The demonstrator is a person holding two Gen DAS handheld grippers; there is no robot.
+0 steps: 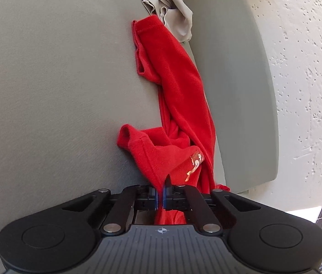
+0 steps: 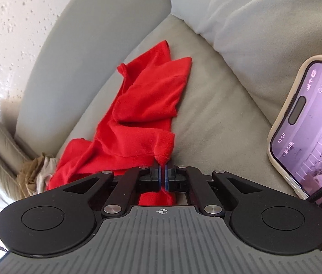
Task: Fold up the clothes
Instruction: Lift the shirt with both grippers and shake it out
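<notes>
The left gripper [image 1: 161, 188], at the bottom centre of its view, pinches a hem of the red T-shirt [image 1: 179, 105]; the right gripper [image 2: 162, 173] is likewise clamped on a bunched red corner [image 2: 164, 150]. The shirt lies twisted into a rope up the middle of the grey sofa cushion [image 1: 58, 80]. Pulling apart now could tighten that twist, or the soft knit could slip from the thin pinches. At the top lies a crumpled beige garment [image 1: 172, 4]; a glossy phone [image 2: 307, 141] stands at right.
</notes>
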